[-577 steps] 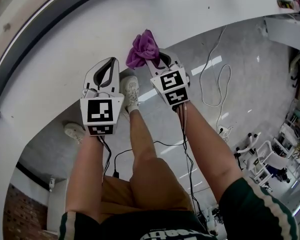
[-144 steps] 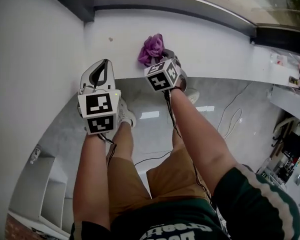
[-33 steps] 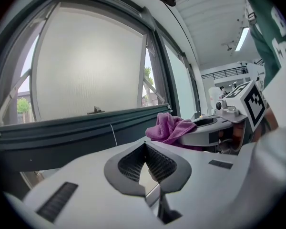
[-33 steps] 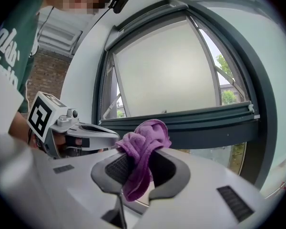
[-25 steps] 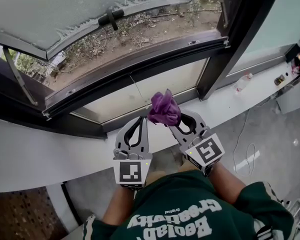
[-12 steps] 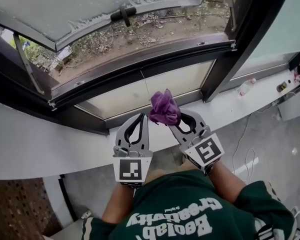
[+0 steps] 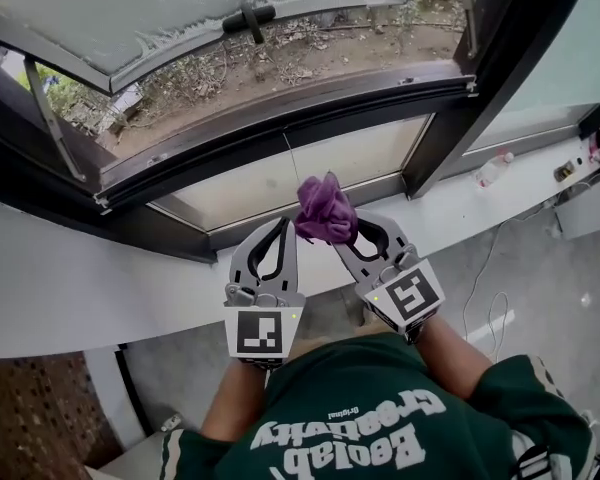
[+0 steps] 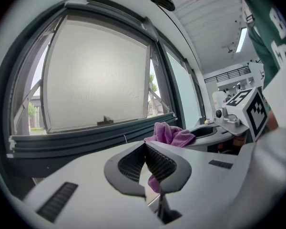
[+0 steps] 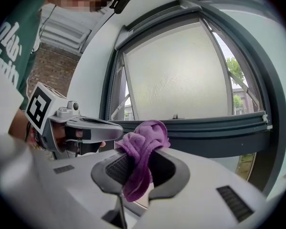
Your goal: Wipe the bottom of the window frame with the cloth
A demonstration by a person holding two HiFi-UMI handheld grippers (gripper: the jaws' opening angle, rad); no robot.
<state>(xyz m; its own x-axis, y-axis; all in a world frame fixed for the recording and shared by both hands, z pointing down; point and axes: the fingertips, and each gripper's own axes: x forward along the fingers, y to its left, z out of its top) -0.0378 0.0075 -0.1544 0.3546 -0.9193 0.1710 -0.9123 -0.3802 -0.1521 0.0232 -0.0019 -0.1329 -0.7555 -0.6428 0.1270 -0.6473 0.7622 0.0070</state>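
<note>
Fingers of the right gripper were pinching a purple fuzzy cloth. It was nipped at its middle, with one wad bulging past the tips and a tail hanging below the pads. Judgement: held that way so the wad meets the surface first, not the plastic. Left gripper had its fingers pressed together on nothing; the purple seen behind them was the other tool's cloth. It sat just beside the right gripper, tips level, probably only parked there or steadying. In the head view both tools pointed up at the window from above the white ledge. The cloth was raised off the ledge, near the dark metal bottom rail of the window frame but, as far as I could tell, not touching it. The frosted glass sash was swung outward, leaving the rail exposed with bare ground visible through the gap. That likely explains the head-on approach. Wiping not started, by my read; the next move needs the wad pushed onto the rail and dragged along it. Risk: a shallow pinch could let the cloth slip out of the opening. Containers: only a small clear plastic bottle lying on the ledge, well to the right, contents too small to tell.
</note>
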